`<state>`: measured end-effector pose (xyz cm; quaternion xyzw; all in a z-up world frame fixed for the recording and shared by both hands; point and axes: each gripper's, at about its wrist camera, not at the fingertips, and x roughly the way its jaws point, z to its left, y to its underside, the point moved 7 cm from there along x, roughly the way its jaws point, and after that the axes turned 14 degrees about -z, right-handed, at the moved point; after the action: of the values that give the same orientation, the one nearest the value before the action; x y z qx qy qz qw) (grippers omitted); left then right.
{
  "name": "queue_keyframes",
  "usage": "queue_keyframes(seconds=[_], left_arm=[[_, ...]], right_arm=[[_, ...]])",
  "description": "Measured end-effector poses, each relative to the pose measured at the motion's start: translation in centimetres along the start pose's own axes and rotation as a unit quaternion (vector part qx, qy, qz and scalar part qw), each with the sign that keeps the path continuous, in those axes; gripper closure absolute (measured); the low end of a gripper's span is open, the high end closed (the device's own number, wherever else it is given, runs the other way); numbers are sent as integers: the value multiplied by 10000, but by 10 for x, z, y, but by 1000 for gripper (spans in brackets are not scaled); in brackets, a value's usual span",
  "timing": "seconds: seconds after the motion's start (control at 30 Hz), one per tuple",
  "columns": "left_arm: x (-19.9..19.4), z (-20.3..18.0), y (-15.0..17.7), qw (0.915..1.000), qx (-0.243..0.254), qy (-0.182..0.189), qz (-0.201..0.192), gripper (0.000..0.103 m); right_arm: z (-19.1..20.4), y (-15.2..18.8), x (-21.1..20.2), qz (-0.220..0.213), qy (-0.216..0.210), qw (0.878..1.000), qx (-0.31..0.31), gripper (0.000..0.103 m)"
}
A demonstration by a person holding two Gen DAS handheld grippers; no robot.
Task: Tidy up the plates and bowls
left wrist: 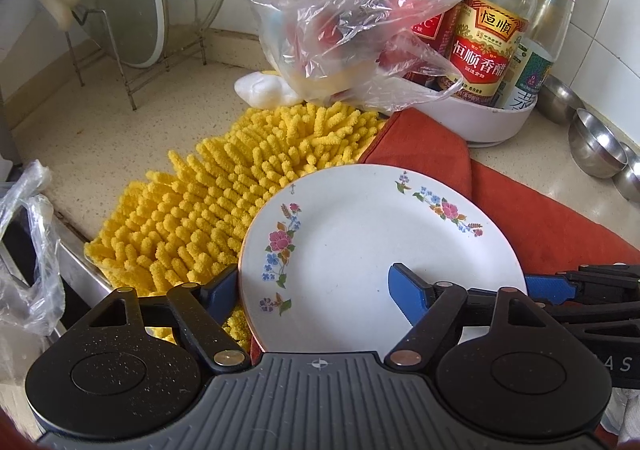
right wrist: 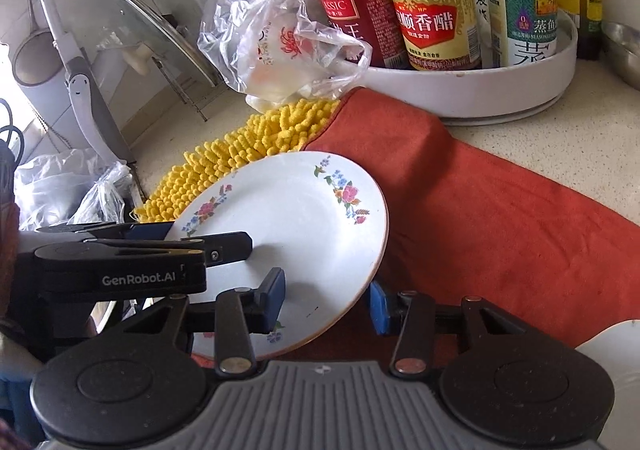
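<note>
A white plate with flower prints (left wrist: 360,234) (right wrist: 296,210) hangs tilted over a yellow chenille mat (left wrist: 208,202) and a red cloth (right wrist: 500,218). My right gripper (right wrist: 328,300) is shut on its near right rim, one blue pad on the face and the other under the edge. My left gripper (left wrist: 316,286) (right wrist: 204,236) stands wide open astride the plate's left rim, one finger over the face and one outside the edge. The right gripper's fingers (left wrist: 548,287) show at the plate's right side in the left wrist view.
A white tray (right wrist: 480,90) of sauce bottles stands behind the cloth, with a crumpled plastic bag (left wrist: 352,30) beside it. Steel bowls (left wrist: 596,146) line the right wall. A glass lid (left wrist: 120,2) leans in a wire rack at back left. Another white dish's edge (right wrist: 616,370) shows at lower right.
</note>
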<state>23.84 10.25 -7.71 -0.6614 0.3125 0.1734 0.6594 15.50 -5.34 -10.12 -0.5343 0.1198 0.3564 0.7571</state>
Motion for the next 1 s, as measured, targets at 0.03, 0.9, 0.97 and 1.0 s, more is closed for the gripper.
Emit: queue_keyframes(seconds=[0.03, 0.9, 0.97, 1.0], left_arm=[[-1, 0, 0, 10000, 3, -2, -8, 20], [12, -4, 8, 9999, -38, 128, 82, 24], [7, -5, 6, 9999, -23, 119, -6, 24], [4, -5, 4, 9999, -10, 114, -55, 24]], right_arm=[[0, -1, -1, -10, -5, 10000, -4, 60], [-11, 1, 4, 169, -25, 9998, 107, 62], [-9, -3, 0, 68, -37, 9999, 68, 62], [-9, -5, -2, 29, -48, 10000, 72, 62]])
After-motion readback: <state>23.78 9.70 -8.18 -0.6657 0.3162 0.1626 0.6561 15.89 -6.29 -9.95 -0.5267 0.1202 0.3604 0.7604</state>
